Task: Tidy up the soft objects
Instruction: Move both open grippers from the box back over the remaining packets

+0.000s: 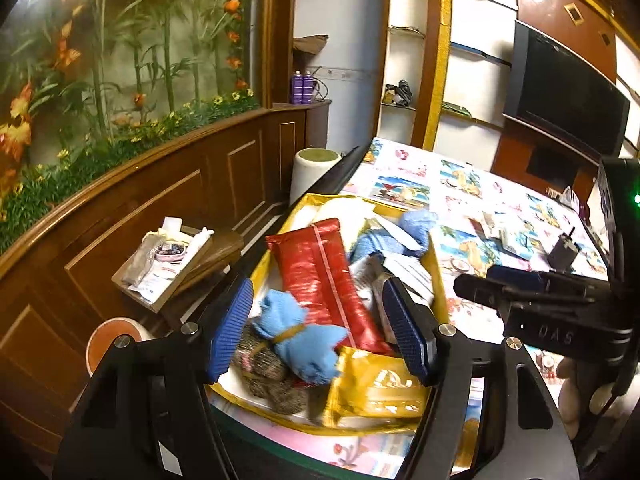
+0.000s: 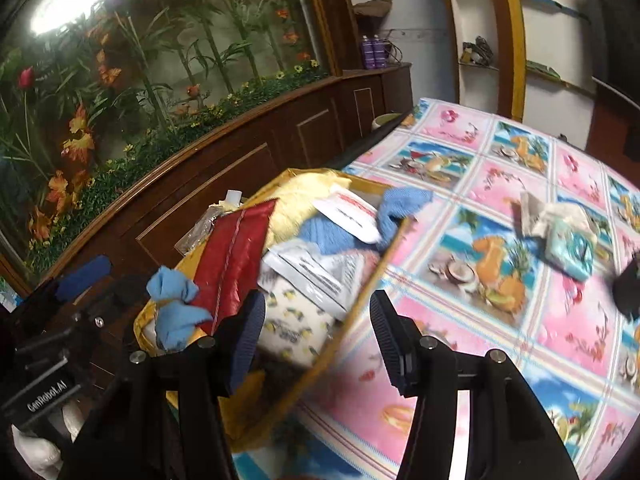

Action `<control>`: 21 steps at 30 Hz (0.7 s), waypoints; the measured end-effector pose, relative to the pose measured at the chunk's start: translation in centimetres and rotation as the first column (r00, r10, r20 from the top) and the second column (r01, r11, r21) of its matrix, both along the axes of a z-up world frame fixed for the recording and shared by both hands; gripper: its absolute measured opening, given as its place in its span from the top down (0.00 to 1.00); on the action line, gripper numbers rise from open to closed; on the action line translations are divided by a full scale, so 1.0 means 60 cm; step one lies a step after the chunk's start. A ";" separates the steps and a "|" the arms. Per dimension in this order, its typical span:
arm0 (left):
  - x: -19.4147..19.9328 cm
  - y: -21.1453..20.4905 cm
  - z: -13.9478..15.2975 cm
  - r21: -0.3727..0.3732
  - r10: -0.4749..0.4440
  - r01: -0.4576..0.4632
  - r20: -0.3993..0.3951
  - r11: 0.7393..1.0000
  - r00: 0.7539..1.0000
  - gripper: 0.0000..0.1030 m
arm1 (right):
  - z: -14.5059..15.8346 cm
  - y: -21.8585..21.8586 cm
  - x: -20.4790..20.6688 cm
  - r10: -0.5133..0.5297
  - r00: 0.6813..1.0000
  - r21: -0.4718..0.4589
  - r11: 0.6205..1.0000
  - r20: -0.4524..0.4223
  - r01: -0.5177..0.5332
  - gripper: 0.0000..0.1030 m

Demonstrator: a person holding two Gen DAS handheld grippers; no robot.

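A yellow box [image 1: 435,268] [image 2: 382,268] stands at the table's left edge, full of soft things. It holds a red packet [image 1: 320,272] [image 2: 236,256], a blue towel [image 1: 380,240] [image 2: 320,232], yellow fabric [image 2: 296,196], white sachets [image 2: 312,272] and a lemon-print cloth [image 2: 292,324]. At its near end lie a light blue cloth bundle [image 1: 304,340] [image 2: 172,308] tied with a band, a grey knitted bundle [image 1: 264,364] and a yellow packet [image 1: 376,392]. My left gripper [image 1: 320,332] hangs open above the near end, its pads clear of the bundle. My right gripper [image 2: 318,340] is open over the box's right rim, holding nothing.
The table wears a pink and blue picture cloth [image 2: 480,320]. On it lie a teal packet with crumpled paper [image 2: 568,248] and a small dark object [image 1: 564,252]. A low wooden stand with sachets [image 1: 172,256] sits left of the table, by the wood-panelled wall.
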State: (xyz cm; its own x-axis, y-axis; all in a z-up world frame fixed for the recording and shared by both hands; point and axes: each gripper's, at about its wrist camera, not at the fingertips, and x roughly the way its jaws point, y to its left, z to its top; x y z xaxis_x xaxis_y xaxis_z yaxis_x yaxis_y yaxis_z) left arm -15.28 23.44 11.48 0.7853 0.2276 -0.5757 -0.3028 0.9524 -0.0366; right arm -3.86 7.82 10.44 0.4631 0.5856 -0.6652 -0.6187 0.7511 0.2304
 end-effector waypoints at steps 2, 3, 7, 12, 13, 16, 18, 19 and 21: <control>0.000 -0.014 0.004 0.013 -0.009 0.009 -0.005 1.000 1.000 0.34 | -0.005 -0.019 -0.005 -0.013 1.000 0.009 1.000 -0.011 0.013 0.47; -0.002 -0.021 0.005 0.019 -0.012 0.012 -0.007 1.000 1.000 0.34 | -0.007 -0.027 -0.007 -0.019 1.000 0.011 1.000 -0.013 0.019 0.47; -0.003 -0.052 0.012 0.043 -0.026 0.027 -0.016 0.999 1.000 0.34 | -0.013 -0.063 -0.020 -0.038 0.999 0.030 0.999 -0.018 0.039 0.47; -0.007 -0.084 0.020 0.070 -0.040 0.041 -0.012 0.997 0.999 0.34 | -0.020 -0.101 -0.035 -0.053 0.998 0.043 0.998 -0.021 0.053 0.47; -0.008 -0.091 0.022 0.077 -0.043 0.044 -0.011 0.996 0.999 0.34 | -0.022 -0.106 -0.036 -0.056 0.998 0.043 0.997 -0.021 0.057 0.47; -0.010 -0.104 0.026 0.093 -0.047 0.048 -0.004 0.994 0.999 0.34 | -0.027 -0.125 -0.041 -0.065 0.998 0.048 0.997 -0.022 0.066 0.47; -0.011 -0.114 0.029 0.104 -0.050 0.050 0.000 0.993 0.999 0.34 | -0.030 -0.135 -0.041 -0.071 0.997 0.052 0.996 -0.027 0.073 0.47; -0.012 -0.120 0.031 0.112 -0.052 0.051 0.002 0.992 0.999 0.34 | -0.033 -0.142 -0.042 -0.075 0.997 0.057 0.995 -0.031 0.076 0.47; -0.012 -0.130 0.033 0.128 -0.050 0.050 0.004 0.991 0.999 0.34 | -0.036 -0.152 -0.044 -0.080 0.996 0.062 0.995 -0.035 0.082 0.47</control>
